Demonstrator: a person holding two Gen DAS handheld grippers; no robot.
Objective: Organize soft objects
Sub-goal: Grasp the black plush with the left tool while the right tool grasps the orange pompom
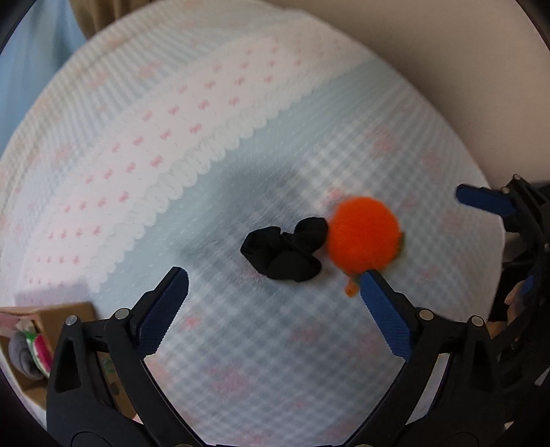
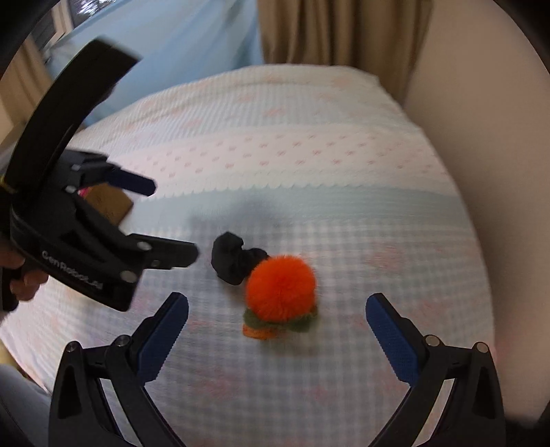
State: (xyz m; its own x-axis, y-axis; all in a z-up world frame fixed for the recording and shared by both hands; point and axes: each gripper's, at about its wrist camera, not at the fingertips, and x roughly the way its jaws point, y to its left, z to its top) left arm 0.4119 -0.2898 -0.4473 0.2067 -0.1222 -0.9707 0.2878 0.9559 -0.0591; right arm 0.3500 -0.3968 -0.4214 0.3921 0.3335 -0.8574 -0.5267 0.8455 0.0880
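Observation:
An orange fluffy pompom (image 1: 363, 234) (image 2: 281, 289) with a green and orange base lies on the bed, touching a black scrunchie (image 1: 287, 252) (image 2: 233, 261) on its left. My left gripper (image 1: 275, 285) is open and empty just in front of both; it also shows in the right wrist view (image 2: 168, 223), left of the scrunchie. My right gripper (image 2: 276, 309) is open and empty, jaws wide on either side of the pompom; one of its blue fingers (image 1: 484, 199) shows at the right in the left wrist view.
The bed cover (image 1: 240, 344) (image 2: 343, 206) is light blue checked with a white pink-patterned band and scalloped edge. A cardboard box (image 1: 44, 330) (image 2: 108, 203) holding soft items stands at the left. A beige wall and curtains (image 2: 326, 31) lie behind.

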